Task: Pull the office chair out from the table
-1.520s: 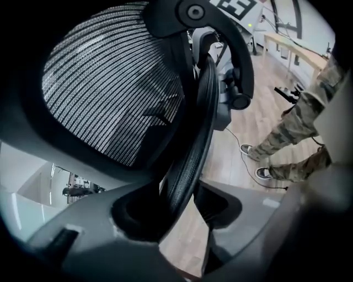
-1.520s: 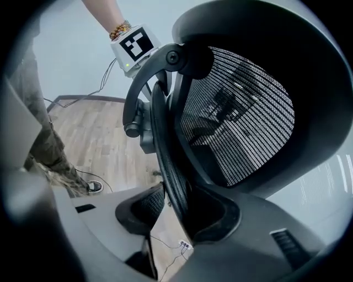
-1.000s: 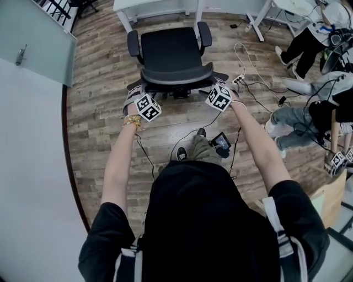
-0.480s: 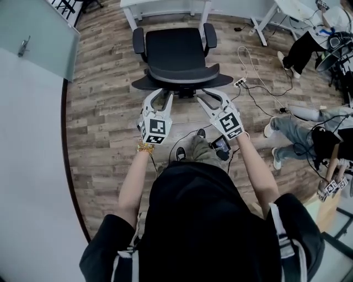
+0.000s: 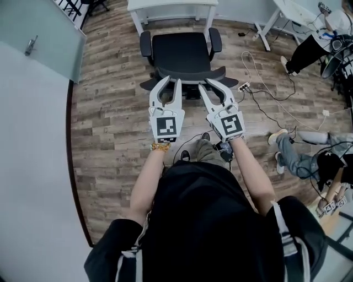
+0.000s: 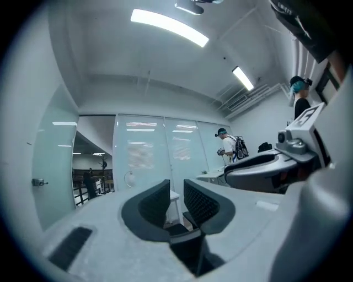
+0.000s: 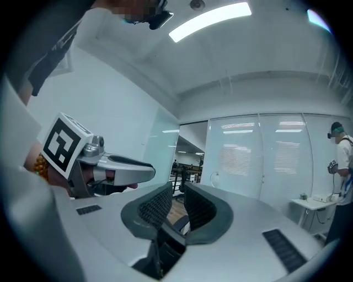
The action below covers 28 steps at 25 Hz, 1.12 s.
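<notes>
The black office chair [image 5: 182, 52] with two armrests stands on the wood floor, its backrest towards me and its seat facing the white table [image 5: 171, 6]. Both grippers are held up side by side in front of me, pointing level, apart from the chair. My left gripper [image 5: 172, 81] has its jaws closing, with a narrow gap between the pads and nothing in it [image 6: 176, 194]. My right gripper [image 5: 212, 82] is the same, jaws closing on nothing [image 7: 178, 206]. Each gripper view shows the other gripper beside it, and the glass wall ahead.
A frosted glass partition with a handle [image 5: 33, 44] runs along the left. Cables and a power strip [image 5: 242, 86] lie on the floor right of the chair. People sit at the right [image 5: 309, 154], and another person [image 5: 317, 38] is by a second white table.
Both grippers rose from beside the chair's backrest, turned level and came closer together. Their jaws have narrowed. The chair stays on the floor, untouched.
</notes>
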Motion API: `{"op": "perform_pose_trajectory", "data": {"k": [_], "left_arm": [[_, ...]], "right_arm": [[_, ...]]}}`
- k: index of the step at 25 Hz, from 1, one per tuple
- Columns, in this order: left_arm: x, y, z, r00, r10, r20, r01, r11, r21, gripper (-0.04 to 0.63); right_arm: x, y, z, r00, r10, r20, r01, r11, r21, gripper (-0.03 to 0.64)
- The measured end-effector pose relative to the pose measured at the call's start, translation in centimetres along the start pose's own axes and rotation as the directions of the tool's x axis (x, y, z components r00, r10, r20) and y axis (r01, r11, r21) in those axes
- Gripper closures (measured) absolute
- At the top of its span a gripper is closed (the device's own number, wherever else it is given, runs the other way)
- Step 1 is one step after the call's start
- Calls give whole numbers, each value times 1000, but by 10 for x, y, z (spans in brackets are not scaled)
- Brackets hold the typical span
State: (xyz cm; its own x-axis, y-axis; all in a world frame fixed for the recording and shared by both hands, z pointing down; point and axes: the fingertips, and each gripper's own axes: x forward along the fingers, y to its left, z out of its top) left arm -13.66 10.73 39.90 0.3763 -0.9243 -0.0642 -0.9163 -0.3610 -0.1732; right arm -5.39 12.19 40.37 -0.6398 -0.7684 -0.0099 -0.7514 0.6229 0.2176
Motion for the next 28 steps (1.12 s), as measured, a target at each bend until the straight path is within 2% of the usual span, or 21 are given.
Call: {"op": "perform_pose_trajectory", "data": {"k": [4,12,22,28], "left_arm": [[-6,-11,13,1000,-14,26,14,1000,26,515],[-12,-14,4,1000,-18,15,17,999,39,525],[4,-21,-1,999,-37,-15,38,998,52,528],[16,-19,-4,999,-34,-28,36,998,59,528]], "right_arm": [[-3,3,4,999,-52,3,52,999,-3,609],[-6,7,1,997,-71,12,71,997,-5,611],[-2,-11,2,997,-82,13,81,996,42,611],[3,-26,-4,996,-88,-2,88,996,34,611]]}}
